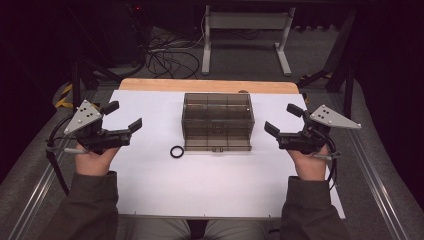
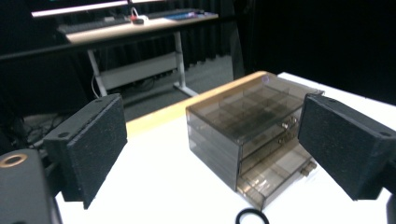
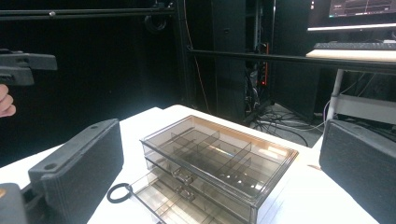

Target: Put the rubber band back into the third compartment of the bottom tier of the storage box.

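Observation:
A smoky clear drawer box (image 1: 217,121) stands in the middle of the white table top (image 1: 220,182); its lowest drawer (image 2: 275,175) is pulled out a little. A black ring (image 1: 176,151) lies on the table just left of the box's front, seen too in the left gripper view (image 2: 252,217) and the right gripper view (image 3: 119,192). My left gripper (image 1: 123,116) hovers open at the table's left edge, aimed toward the box, nothing between its pads (image 2: 95,144). My right gripper (image 1: 282,119) hovers open at the right edge, facing the box, pads (image 3: 86,163) empty.
A wooden strip (image 1: 207,86) edges the table's far side. Beyond it stand a desk frame (image 1: 247,35) and loose cables (image 1: 167,57) on the floor. Metal rails (image 1: 375,180) run along both sides of the table. Dark stands surround the area.

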`<state>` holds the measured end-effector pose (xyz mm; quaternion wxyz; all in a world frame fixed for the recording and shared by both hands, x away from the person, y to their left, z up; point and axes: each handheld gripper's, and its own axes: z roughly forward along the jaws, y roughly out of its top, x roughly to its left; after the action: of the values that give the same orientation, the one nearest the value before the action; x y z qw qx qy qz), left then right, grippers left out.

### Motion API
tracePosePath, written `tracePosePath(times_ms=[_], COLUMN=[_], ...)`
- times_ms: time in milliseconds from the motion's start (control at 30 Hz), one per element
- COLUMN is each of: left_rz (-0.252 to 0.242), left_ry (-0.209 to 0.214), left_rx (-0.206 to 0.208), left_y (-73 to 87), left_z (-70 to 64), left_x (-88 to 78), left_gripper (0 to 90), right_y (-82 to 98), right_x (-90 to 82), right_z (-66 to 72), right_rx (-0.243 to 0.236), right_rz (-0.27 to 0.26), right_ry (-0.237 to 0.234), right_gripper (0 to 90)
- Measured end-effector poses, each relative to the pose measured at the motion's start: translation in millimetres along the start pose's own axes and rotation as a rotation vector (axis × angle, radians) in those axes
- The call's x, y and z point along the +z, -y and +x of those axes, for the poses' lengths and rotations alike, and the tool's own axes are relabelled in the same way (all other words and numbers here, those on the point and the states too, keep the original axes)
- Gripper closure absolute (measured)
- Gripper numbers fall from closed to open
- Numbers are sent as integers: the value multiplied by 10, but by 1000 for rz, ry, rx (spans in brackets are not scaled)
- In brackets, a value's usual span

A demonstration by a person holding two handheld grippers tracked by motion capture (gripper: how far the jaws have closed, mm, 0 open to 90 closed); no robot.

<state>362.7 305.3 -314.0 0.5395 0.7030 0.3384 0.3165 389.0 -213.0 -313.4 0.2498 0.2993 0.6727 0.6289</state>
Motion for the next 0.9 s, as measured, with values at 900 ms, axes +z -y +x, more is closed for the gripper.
tracePosePath(times_ms=[900], left_rz=[177], left_ry=[17], left_rx=[16], left_y=[389], left_z=[-15], left_x=[476], left_gripper=[204], right_y=[-44], right_x=[-51], right_z=[2], right_rx=[-9], right_rz=[-10], right_ry=[21], right_gripper=[8])
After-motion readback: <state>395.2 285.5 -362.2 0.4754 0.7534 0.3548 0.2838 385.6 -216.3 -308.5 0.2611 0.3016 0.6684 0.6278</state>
